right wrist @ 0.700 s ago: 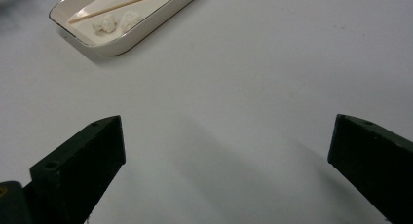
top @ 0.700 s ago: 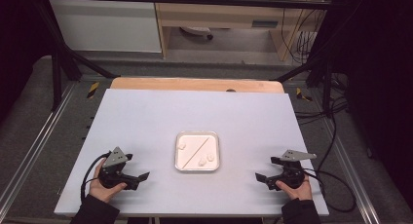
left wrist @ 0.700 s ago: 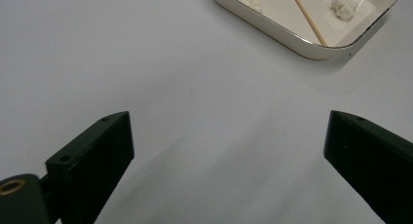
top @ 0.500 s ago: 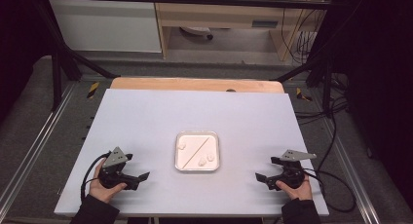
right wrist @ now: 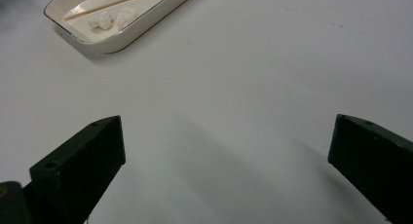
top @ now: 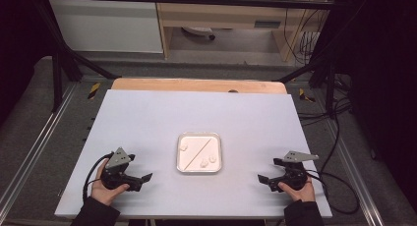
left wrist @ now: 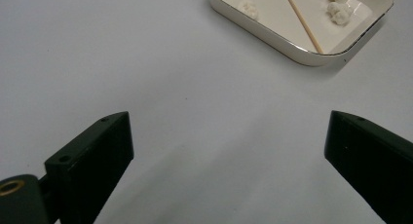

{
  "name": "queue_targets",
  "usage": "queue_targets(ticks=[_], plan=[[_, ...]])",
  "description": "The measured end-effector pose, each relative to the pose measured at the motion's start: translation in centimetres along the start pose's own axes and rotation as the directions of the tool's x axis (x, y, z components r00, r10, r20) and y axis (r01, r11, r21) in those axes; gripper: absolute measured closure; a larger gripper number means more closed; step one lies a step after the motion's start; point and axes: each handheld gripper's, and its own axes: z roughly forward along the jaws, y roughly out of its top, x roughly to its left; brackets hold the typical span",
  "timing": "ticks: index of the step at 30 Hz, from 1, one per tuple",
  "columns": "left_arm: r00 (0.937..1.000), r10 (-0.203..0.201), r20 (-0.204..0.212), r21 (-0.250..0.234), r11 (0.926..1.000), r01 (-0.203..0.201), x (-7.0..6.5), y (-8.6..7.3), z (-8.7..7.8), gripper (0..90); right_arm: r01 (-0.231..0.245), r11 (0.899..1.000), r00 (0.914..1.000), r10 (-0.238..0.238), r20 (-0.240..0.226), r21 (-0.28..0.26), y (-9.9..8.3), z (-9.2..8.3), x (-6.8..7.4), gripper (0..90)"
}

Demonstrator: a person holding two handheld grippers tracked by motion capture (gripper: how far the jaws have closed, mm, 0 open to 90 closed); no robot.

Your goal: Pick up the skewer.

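A square white tray point(top: 179, 163) sits near the middle front of the white table point(top: 196, 118). In it lie a thin wooden stick point(top: 199, 146) and three small white lumps point(top: 204, 162). My left gripper point(top: 143, 181) rests at the front left, held by a hand, its jaws wide apart with nothing between them. My right gripper point(top: 263, 179) rests at the front right, also open and empty. In the left gripper view the tray point(left wrist: 297, 52) is ahead at the upper right, with the stick point(left wrist: 302, 22) across it. In the right gripper view the tray point(right wrist: 112, 44) is at the upper left.
A wooden strip point(top: 196, 84) runs along the table's far edge. Black frame posts point(top: 56, 64) stand at the back corners, and cables point(top: 339, 137) trail off the right side. Bare tabletop lies between each gripper and the tray.
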Motion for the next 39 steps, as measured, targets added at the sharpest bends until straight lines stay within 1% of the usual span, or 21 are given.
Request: queue_targets(ticks=[6, 8, 13, 19, 21, 26, 27, 32, 39], plan=[[1.0, 0.005, -0.008, 0.002, 1.0, -0.005, -0.5, 0.5, 0.0, 2.9, 0.001, 1.0, 1.0, -0.001, 0.001, -0.003, 0.0, -0.1, 0.0, 0.7], [0.9998, 0.014, -0.012, 0.004, 0.9999, -0.014, -0.7, 0.9, -0.1, 2.7, 0.0, 1.0, 1.0, 0.0, 0.001, -0.002, 0.0, -0.1, 0.0, 0.7], [0.9997, 0.017, -0.016, 0.002, 0.9999, -0.017, -1.1, 1.3, -0.2, 2.7, -0.001, 1.0, 1.0, 0.001, 0.001, -0.002, 0.0, -0.1, 0.0, 0.7], [0.9991, 0.025, -0.035, 0.013, 0.9996, -0.024, -1.5, 2.2, -0.2, 2.5, -0.001, 1.0, 1.0, 0.001, 0.003, 0.002, 0.0, -0.1, 0.0, 0.6], [0.999, 0.029, -0.034, 0.018, 0.9994, -0.029, -1.6, 2.5, -0.1, 2.3, -0.002, 1.0, 1.0, 0.002, 0.002, 0.003, 0.0, 0.0, 0.0, 0.7], [0.9982, 0.047, -0.036, 0.033, 0.9984, -0.046, -2.2, 3.6, 0.3, 1.6, -0.002, 1.0, 1.0, 0.002, 0.003, 0.006, 0.0, 0.0, 0.0, 0.7], [0.9982, 0.047, -0.036, 0.033, 0.9984, -0.046, -2.2, 3.6, 0.3, 1.6, 0.0, 1.0, 1.0, 0.0, 0.002, 0.007, 0.0, 0.0, 0.0, 0.7], [0.997, 0.065, -0.042, 0.036, 0.9973, -0.064, -2.9, 4.5, 0.8, 1.7, 0.0, 1.0, 1.0, 0.0, 0.003, 0.01, 0.0, 0.1, 0.0, 0.7], [0.9957, 0.088, -0.031, 0.046, 0.9952, -0.086, -3.8, 5.8, 1.8, 1.9, 0.003, 1.0, 1.0, -0.003, 0.003, 0.01, 0.0, 0.0, 0.0, 0.6]])
